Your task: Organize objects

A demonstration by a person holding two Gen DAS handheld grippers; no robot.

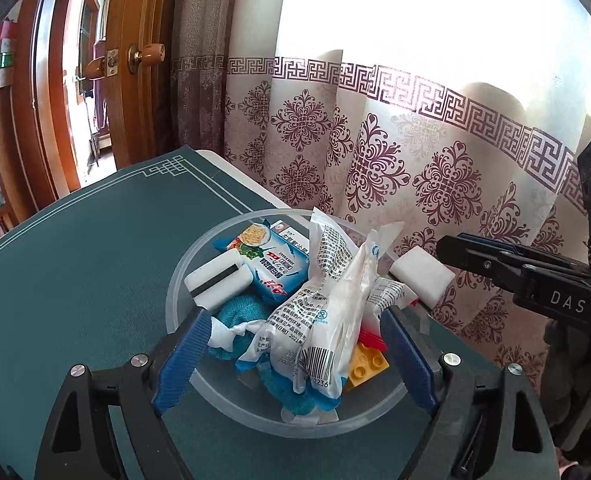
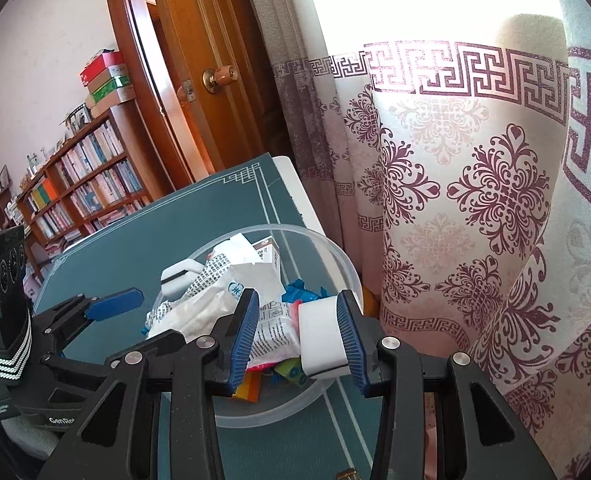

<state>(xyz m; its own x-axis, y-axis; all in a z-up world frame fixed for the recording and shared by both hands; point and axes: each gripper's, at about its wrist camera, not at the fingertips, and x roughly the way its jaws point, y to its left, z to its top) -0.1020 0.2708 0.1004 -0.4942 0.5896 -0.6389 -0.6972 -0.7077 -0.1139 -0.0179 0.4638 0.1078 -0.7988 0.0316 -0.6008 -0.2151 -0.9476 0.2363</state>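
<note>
Patterned curtain (image 1: 375, 152) behind, backlit, upper part washed out. Green tabletop (image 1: 95, 248) carries clear bowl (image 1: 183, 264), far rim near curtain. Bowl heaped: white packets (image 1: 327, 320), blue snack pack (image 1: 271, 268), teal cloth (image 1: 235, 312) and yellow brick (image 1: 365, 364) mostly buried. Left gripper (image 1: 291, 356) spread wide over bowl, nothing pinched. Right gripper (image 2: 299, 340) pinching white foam block (image 2: 319, 332) above bowl's right rim; block's far end hidden in right wrist view.

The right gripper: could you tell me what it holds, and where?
The right gripper holds a white sponge block; only the right pad visibly touches its side.
</note>
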